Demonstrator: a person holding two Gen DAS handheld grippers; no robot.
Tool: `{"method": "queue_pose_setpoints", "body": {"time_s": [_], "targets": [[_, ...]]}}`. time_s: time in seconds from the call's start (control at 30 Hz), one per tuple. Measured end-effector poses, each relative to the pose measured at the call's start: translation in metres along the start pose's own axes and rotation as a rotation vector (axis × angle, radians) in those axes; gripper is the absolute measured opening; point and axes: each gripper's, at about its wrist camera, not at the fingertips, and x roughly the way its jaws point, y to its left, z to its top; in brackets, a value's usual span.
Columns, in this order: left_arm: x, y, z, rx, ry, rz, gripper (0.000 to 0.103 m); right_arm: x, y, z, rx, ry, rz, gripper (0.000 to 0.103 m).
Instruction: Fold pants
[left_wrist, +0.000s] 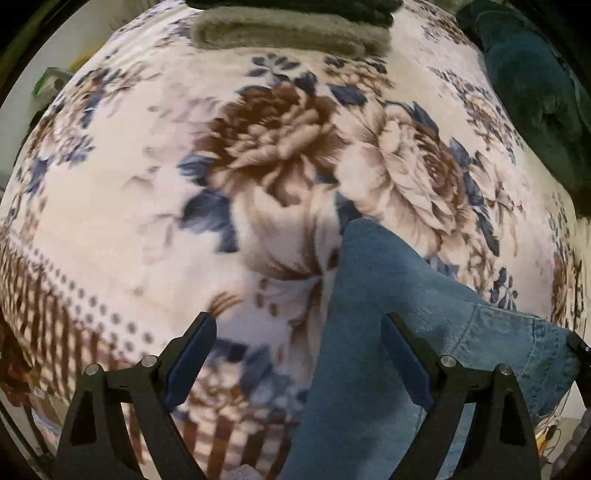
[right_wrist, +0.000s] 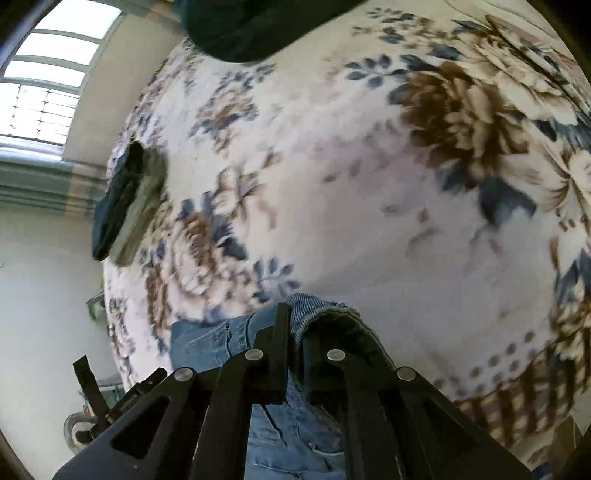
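Note:
Blue jeans lie on a floral blanket, a leg reaching up the middle of the left wrist view. My left gripper is open just above the blanket, its right finger over the denim, holding nothing. In the right wrist view my right gripper is shut on a bunched edge of the jeans, which hang below it above the blanket.
A grey-green folded garment with a dark one on top lies at the far edge, also seen in the right wrist view. A dark green garment lies at right. A window and white wall are beyond the bed.

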Motion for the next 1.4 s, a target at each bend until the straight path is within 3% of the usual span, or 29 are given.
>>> {"method": "queue_pose_setpoints", "body": {"time_s": [0.07, 0.1, 0.2, 0.4, 0.57, 0.67, 0.7, 0.73, 0.77, 0.87, 0.93, 1.03, 1.13, 1.2, 1.27, 1.4], "targets": [[0.015, -0.006, 0.003, 0.013, 0.022, 0.005, 0.091, 0.015, -0.016, 0.007, 0.008, 0.072, -0.018, 0.010], [0.021, -0.007, 0.004, 0.017, 0.031, 0.014, 0.091, 0.018, -0.022, 0.009, -0.001, 0.098, -0.055, 0.023], [0.031, -0.001, 0.006, -0.004, 0.057, -0.011, 0.093, 0.004, -0.037, 0.007, 0.001, 0.106, -0.042, 0.042], [0.002, 0.017, -0.013, -0.030, 0.014, -0.086, 0.093, -0.027, -0.085, -0.039, 0.123, 0.154, 0.006, 0.057], [-0.015, 0.018, -0.056, -0.033, 0.033, -0.108, 0.093, 0.005, -0.121, -0.086, 0.284, 0.244, 0.105, 0.068], [-0.008, 0.015, -0.071, -0.026, 0.062, -0.087, 0.093, 0.032, -0.132, -0.109, 0.402, 0.286, 0.182, 0.065], [-0.001, 0.015, -0.076, -0.021, 0.082, -0.077, 0.093, 0.033, -0.133, -0.116, 0.425, 0.249, 0.199, 0.040], [0.002, 0.015, -0.080, -0.023, 0.094, -0.071, 0.093, 0.032, -0.130, -0.122, 0.432, 0.225, 0.201, 0.025], [0.008, 0.016, -0.083, -0.023, 0.108, -0.070, 0.093, 0.029, -0.127, -0.125, 0.431, 0.205, 0.187, 0.020], [0.015, 0.019, -0.089, -0.018, 0.133, -0.076, 0.093, 0.006, -0.115, -0.133, 0.428, 0.150, 0.195, 0.015], [0.019, 0.019, -0.089, -0.011, 0.150, -0.115, 0.095, -0.005, -0.115, -0.136, 0.388, 0.127, 0.134, 0.015], [0.025, 0.020, -0.089, -0.007, 0.177, -0.131, 0.099, 0.020, -0.133, -0.141, 0.394, 0.190, 0.067, 0.016], [0.021, 0.022, -0.085, -0.016, 0.168, -0.137, 0.098, 0.027, -0.122, -0.137, 0.311, 0.227, 0.068, 0.032], [0.013, 0.030, -0.085, -0.043, 0.145, -0.191, 0.098, 0.016, -0.113, -0.140, 0.277, 0.211, 0.126, 0.054], [0.009, 0.039, -0.086, -0.087, 0.136, -0.280, 0.098, 0.005, -0.111, -0.150, 0.269, 0.184, 0.148, 0.069], [0.026, 0.053, -0.096, -0.198, 0.176, -0.426, 0.098, 0.014, -0.123, -0.172, 0.289, 0.208, 0.235, 0.072]]}}
